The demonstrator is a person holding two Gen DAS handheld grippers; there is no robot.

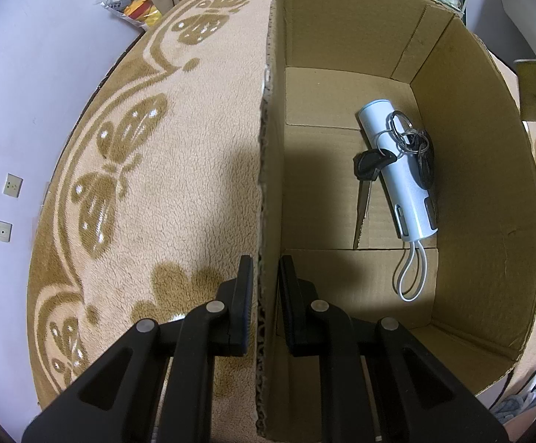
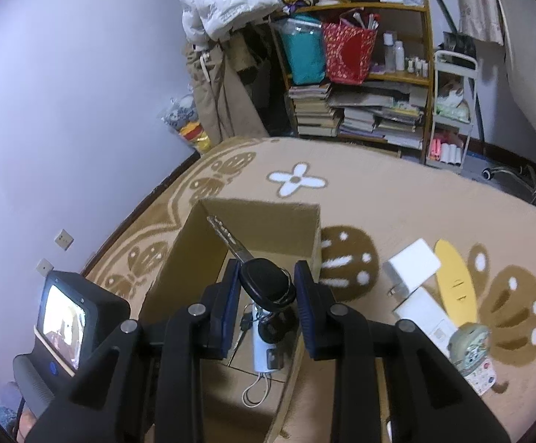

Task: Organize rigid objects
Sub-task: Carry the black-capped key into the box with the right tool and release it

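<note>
Right gripper half-closed around key (seemingly touching), above cardboard box.

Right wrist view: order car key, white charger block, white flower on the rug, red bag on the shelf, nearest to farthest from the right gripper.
1. car key, between the right gripper fingers
2. white charger block, on the rug, right
3. white flower, beyond the box
4. red bag, on the shelf

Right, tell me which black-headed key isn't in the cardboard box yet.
The black-headed silver key pinched in the jaws of the right gripper, above the brown cardboard box. The other black-headed key lies inside, on a ring across the pale blue cylinder.
</note>
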